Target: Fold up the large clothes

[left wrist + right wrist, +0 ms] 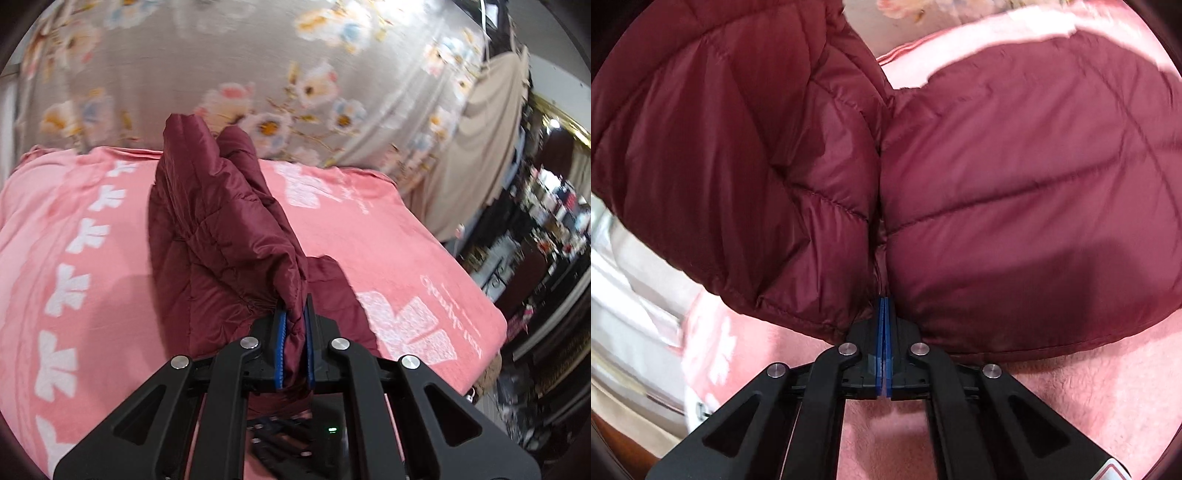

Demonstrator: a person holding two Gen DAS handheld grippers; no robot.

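In the left wrist view, the far left shows a pink blanket (92, 280) w/ a row of white flower shapes running down it. It covers a bed. Behind it, at the top, lies a grey-beige sheet (177, 81) w/ a printed flower pattern.

In the middle stands the jacket (218, 236), dark red and quilted. One part of it is lifted off the blanket and rises in a tall, creased fold. The left tongs (294, 317) are narrow and pinch a fold of this jacket between the blue pads (281, 339); the fabric fills the small gap btw. them. More jacket lies flat just right of the tongs, on the blanket.

To the right, the blanket has large white shapes and some white writing, too blurred to read. Past the bed edge there is a beige cloth (491, 147) hanging, and a dark, cluttered room area, blurred.

In the right wrist view, the left edge shows pale bedding (624, 295), unclear. The jacket (1015, 184) fills most of the frame as two puffy halves, w/ a deep crease btw. them down the middle. The right tongs (885, 306) are fully closed, pads pressed flat together, and their tips go into the lower end of this crease. I cannot tell if any fabric is caught there. Below and right is the pink blanket (1089, 398).
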